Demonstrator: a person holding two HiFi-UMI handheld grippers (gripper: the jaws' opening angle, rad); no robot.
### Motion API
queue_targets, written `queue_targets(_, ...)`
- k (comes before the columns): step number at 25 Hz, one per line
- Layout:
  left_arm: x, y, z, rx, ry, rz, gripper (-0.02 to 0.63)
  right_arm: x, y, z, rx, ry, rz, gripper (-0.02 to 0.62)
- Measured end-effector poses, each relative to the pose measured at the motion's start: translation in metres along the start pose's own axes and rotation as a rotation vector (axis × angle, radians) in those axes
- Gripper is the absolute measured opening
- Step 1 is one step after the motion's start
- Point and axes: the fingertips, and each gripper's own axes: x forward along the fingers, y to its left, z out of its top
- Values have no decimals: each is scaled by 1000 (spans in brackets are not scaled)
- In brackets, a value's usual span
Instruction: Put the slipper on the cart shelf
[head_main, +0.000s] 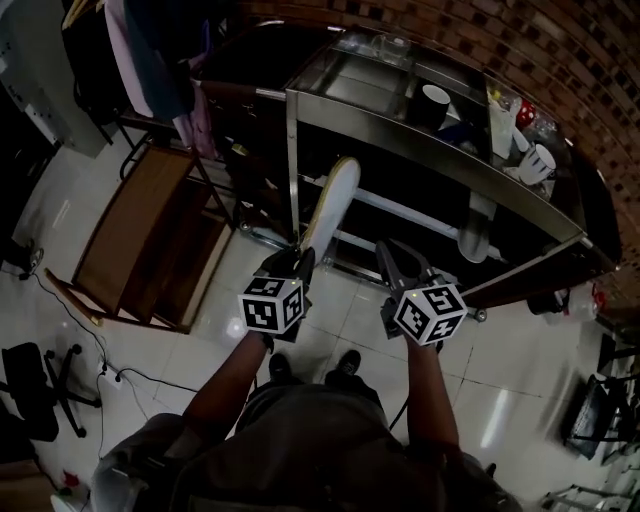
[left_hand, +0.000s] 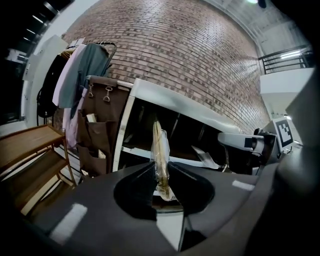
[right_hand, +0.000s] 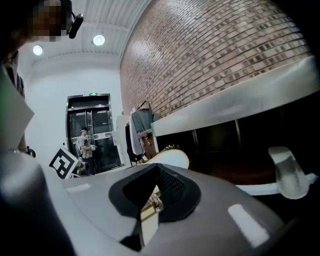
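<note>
Nearest the person, the left gripper has its fingers clenched on one end of the slipper; the left gripper view shows it pinched edge-on, in what looks like clear film. The right gripper hangs just beside it, fingers drawn together on nothing. The slipper juts forward from the grip, above the floor and short of the cart — its far tip is near the corner post, not yet inside the frame. Beyond runs the lower shelf, where a second slipper lies towards the right; higher up, a cup stands on the cart's top.

The likeliest trouble, as I judge it, comes from the grip itself: a long slipper held only at one end can swing or twist about the fingers, and film, if it is film, would make it slide; a jolt could send it to the floor. The post is the next hazard; a tip carried too far left would knock it and lever the slipper loose. The opening under the cart's top looks low, so a tip raised too high could catch the rim. Let go too soon — before the sole rests on the shelf — and it may tip off the front edge; pushed too far right, it would land on the second slipper.
</note>
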Motion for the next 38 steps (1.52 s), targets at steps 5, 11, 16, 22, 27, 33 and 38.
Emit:
queue_targets(5, 58, -55, 3, 12, 3, -26, 66, -46, -60, 11, -3, -22, -49, -2)
queue_targets(11, 115, -107, 8, 18, -8, -30, 66, -84, -119, 15, -8, -25, -72, -2)
queue_targets(16, 151, -129, 14, 22, 3, -40, 66, -95, -151, 19, 9, -31, -99, -3)
queue_targets(22, 197, -128, 19, 25, 21, -70, 67, -81, -177, 18, 4, 3, -131, -2)
queue_targets(27, 244, -120, 11, 32, 75, -106, 67, -66, -194, 23, 4, 23, -176, -2)
queue_targets(33, 281, -117, 7, 1, 89, -130, 67, -52, -213, 27, 20, 31, -219, -3)
queue_targets(38, 297, -115, 8, 21, 74, -118, 67, -46, -222, 26, 33, 32, -237, -2)
